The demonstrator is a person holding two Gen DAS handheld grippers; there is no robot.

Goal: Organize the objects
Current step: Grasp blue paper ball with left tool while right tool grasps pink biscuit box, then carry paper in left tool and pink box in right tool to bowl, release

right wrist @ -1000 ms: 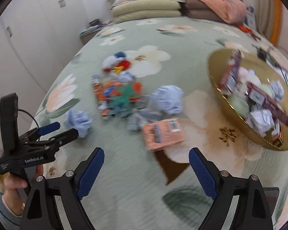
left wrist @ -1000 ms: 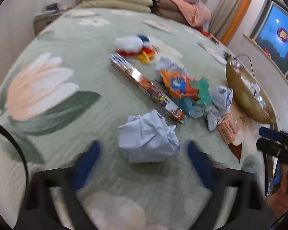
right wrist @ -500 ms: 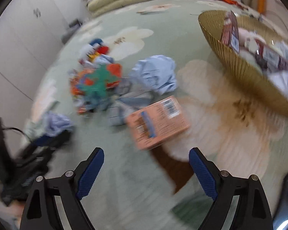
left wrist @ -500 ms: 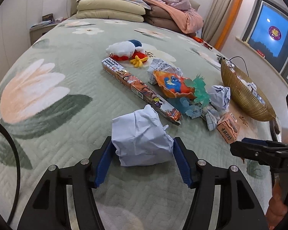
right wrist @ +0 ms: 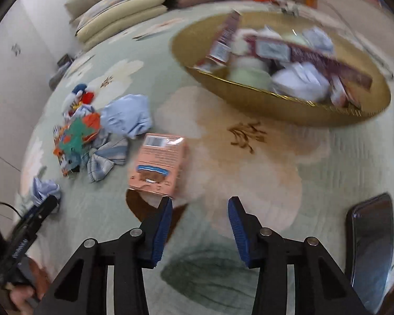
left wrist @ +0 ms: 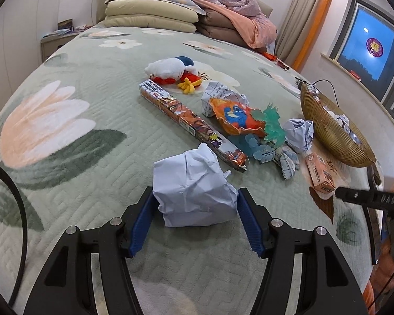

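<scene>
- The gold ribbed bowl point(right wrist: 296, 110) sits on the green floral bedspread point(left wrist: 73, 136) toward the right side of the bed; inside it lie crumpled paper, a long dark red box and some smaller cartons, though the right wrist view is too blurred to tell more.
- The left gripper point(left wrist: 195, 210) has its blue pads pressed on both sides of a pale blue crumpled paper wad point(left wrist: 194, 183), down on the cover.
- The right gripper point(right wrist: 198, 223) has just been closing; its jaws stand part-way apart over bare bedspread, nothing between them.
- Just ahead of its left finger lies a pink carton point(right wrist: 157, 165), with a barcode and print I cannot read.
- Beyond it is a heap: a long printed box point(left wrist: 189, 123), an orange snack bag point(left wrist: 236, 118), a second paper wad point(left wrist: 299, 136), and a plush toy point(left wrist: 173, 71).
- The bedspread on the left side is open.
- A dark phone point(right wrist: 370, 249) lies near the bed's right edge.
</scene>
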